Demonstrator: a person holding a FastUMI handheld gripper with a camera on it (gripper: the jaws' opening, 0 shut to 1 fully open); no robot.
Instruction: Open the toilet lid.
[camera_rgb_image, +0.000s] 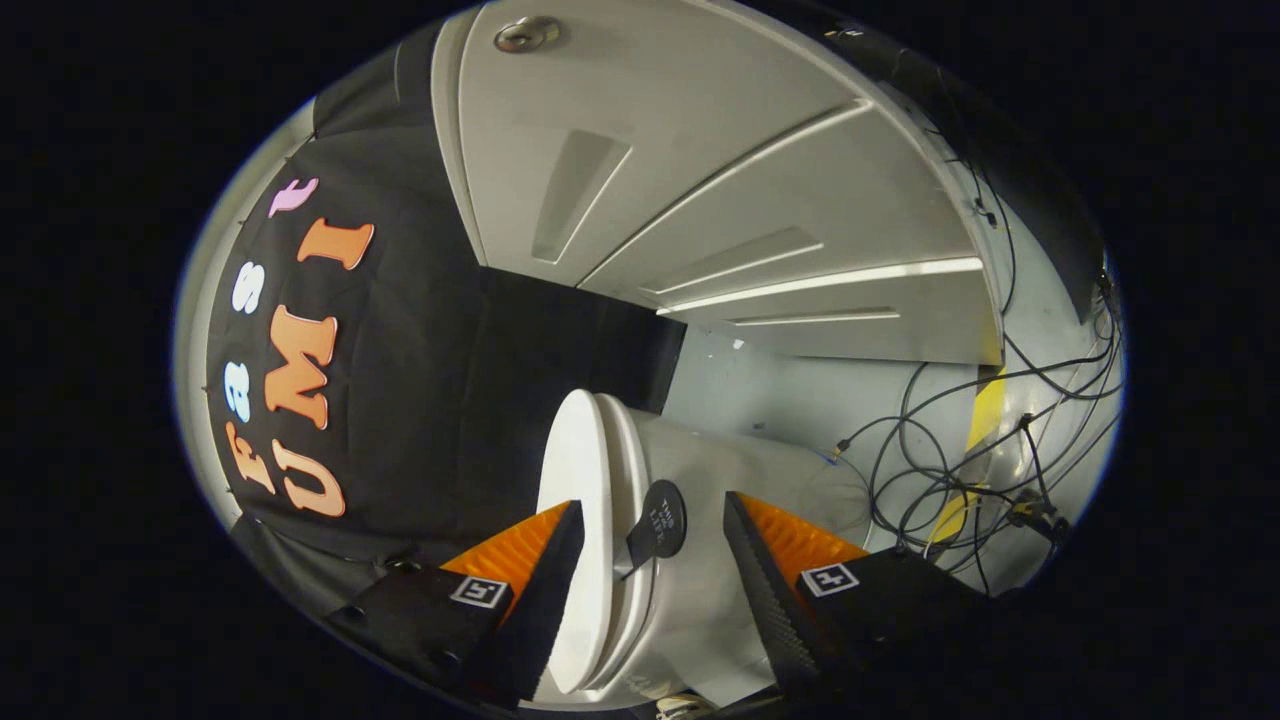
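Note:
A white toilet (720, 490) lies ahead of my fingers, seen rolled on its side in this tilted view. Its white lid (572, 500) is down on the seat, its rim running between my fingers. A round black tab (660, 518) sticks out from the lid's edge, in the gap between the fingertips. My gripper (650, 530) is open, one finger on the lid's outer face side, the other over the bowl side. Neither finger presses on the tab or the lid.
A white panelled door (700, 170) with a metal knob (527, 35) stands beyond the toilet. Loose black cables (950, 470) and yellow floor tape (985, 400) lie on the grey floor beside the bowl. Black cloth wall (420, 380) is close on the lid's side.

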